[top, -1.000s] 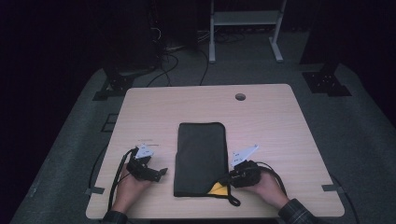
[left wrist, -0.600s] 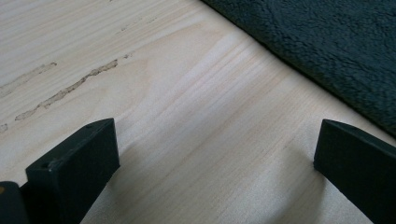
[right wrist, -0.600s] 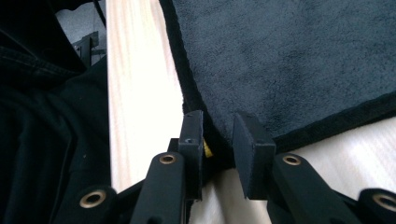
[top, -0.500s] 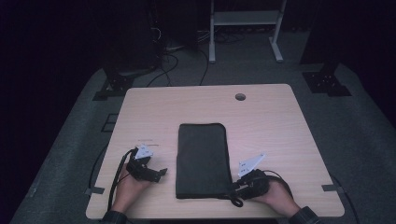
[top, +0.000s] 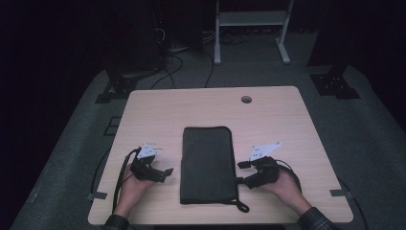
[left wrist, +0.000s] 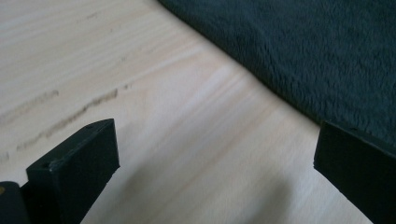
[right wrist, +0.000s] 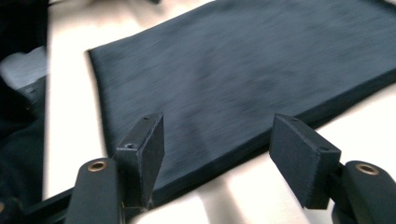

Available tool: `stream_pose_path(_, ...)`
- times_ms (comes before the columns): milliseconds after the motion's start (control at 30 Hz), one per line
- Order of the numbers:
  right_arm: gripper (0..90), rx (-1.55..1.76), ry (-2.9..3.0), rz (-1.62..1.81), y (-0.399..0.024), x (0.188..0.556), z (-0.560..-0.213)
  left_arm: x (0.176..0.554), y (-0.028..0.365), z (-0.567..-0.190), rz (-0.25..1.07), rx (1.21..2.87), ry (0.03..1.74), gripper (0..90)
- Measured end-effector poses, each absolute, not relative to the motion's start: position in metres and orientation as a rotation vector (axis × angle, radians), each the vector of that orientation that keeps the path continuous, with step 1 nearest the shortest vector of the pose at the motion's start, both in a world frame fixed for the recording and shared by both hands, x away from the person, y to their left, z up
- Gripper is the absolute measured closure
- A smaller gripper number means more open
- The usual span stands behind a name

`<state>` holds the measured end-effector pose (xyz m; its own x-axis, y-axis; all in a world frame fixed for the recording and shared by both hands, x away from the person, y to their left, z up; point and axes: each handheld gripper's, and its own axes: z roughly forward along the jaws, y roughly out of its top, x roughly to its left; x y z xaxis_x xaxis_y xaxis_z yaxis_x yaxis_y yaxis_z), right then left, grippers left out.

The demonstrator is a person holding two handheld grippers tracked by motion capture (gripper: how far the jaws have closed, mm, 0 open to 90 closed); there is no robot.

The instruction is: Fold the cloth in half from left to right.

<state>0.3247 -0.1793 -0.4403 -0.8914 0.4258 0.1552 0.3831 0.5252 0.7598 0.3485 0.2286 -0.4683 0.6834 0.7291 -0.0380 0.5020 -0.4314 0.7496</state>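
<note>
A dark folded cloth (top: 208, 163) lies flat in the near middle of the wooden table (top: 191, 105), with a thin black loop (top: 241, 206) at its near right corner. My left gripper (top: 165, 173) rests just left of the cloth, jaws open; in the left gripper view (left wrist: 215, 163) bare wood lies between them and the cloth (left wrist: 299, 46) is beyond. My right gripper (top: 242, 173) sits at the cloth's right edge. Its jaws have just been opening, and in the right gripper view (right wrist: 219, 149) they stand apart over the cloth's edge (right wrist: 233, 70) without pressing on it.
A round cable hole (top: 246, 99) sits near the table's far edge. Behind the table stand a white frame (top: 251, 28) and dark equipment with cables on the floor. Bare wood spreads over the far half of the table.
The right gripper was shut at the cloth's near right corner, where a yellow patch showed. Its jaws have opened, the patch is gone, and the hand has shifted slightly right and farther from the near edge.
</note>
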Motion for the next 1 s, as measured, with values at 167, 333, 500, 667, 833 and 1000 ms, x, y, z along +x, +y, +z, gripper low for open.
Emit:
stream_pose_path(167, 33.9, 0.769, 2.628, 1.300, -0.181, 0.349, -0.435, 0.361, 0.221, -0.456, 0.370, 2.110, 0.917, 2.0)
stream_pose_path(333, 33.1, 0.822, 2.557, 1.274, -0.180, 0.371, -0.433, 0.378, 0.214, -0.447, 0.371, 2.101, 0.905, 4.7)
stream_pose_path(500, 33.1, 0.861, 2.523, 1.281, -0.177, 0.393, -0.431, 0.395, 0.206, -0.442, 0.367, 2.100, 0.885, 9.8)
stream_pose_path(667, 33.0, 0.900, 2.493, 1.268, -0.172, 0.414, -0.432, 0.412, 0.195, -0.439, 0.367, 2.108, 0.878, 13.4)
stream_pose_path(833, 32.8, 0.915, 2.465, 1.239, -0.167, 0.432, -0.433, 0.425, 0.190, -0.438, 0.373, 2.105, 0.881, 19.1)
stream_pose_path(1000, 32.7, 0.956, 2.436, 1.208, -0.163, 0.453, -0.436, 0.448, 0.188, -0.438, 0.399, 2.107, 0.905, 22.8)
